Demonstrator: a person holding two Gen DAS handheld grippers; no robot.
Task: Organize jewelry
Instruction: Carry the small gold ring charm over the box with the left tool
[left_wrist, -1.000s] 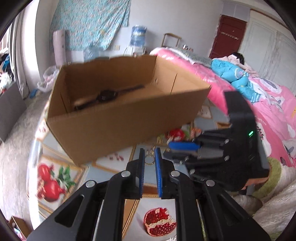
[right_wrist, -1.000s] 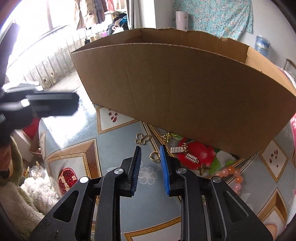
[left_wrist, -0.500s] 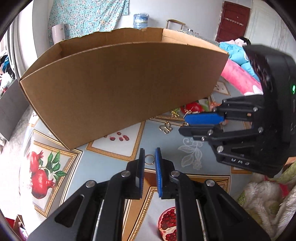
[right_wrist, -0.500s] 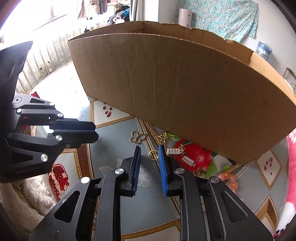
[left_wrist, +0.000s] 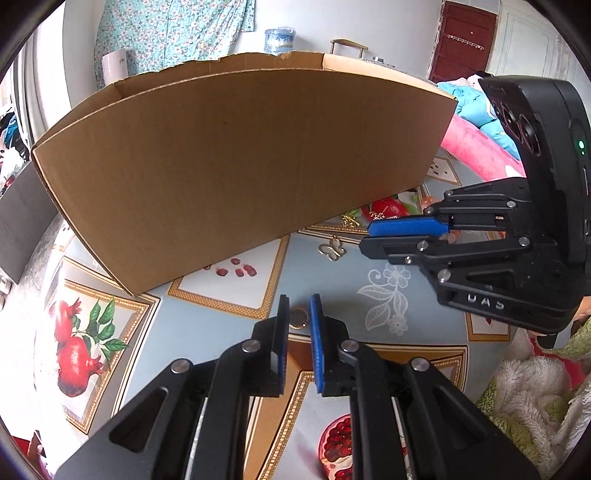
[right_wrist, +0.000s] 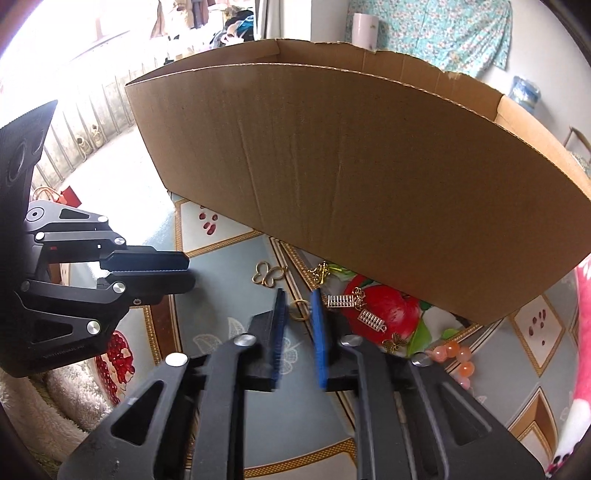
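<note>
The left tongs (left_wrist: 297, 314) sit low over the counter (left_wrist: 207, 325) with the pads set narrow, and a small gold ring (left_wrist: 297, 318) shows in the gap between them; contact with the pads cannot be confirmed from this view, so the grip is not judged as made. The right tongs (right_wrist: 298, 312) are likewise narrow, with a gold ring (right_wrist: 301, 309) visible between the pads; whether it is clamped or merely lies on the counter behind them cannot be told. The step in hand appears to be pickup of one loose piece. Just beyond lie a gold butterfly charm (right_wrist: 269, 274), two silver bar earrings (right_wrist: 356, 308), a small bronze butterfly (right_wrist: 395, 342) and an orange bead bracelet (right_wrist: 454, 356), all on the patterned counter cover near the foot of the cardboard box (right_wrist: 369, 177). The box stands behind the jewelry, open at the top, its near wall tall. The next move calls for a firm closure on the ring, a lift clear of the wall's top edge, then release inside the box.
</note>
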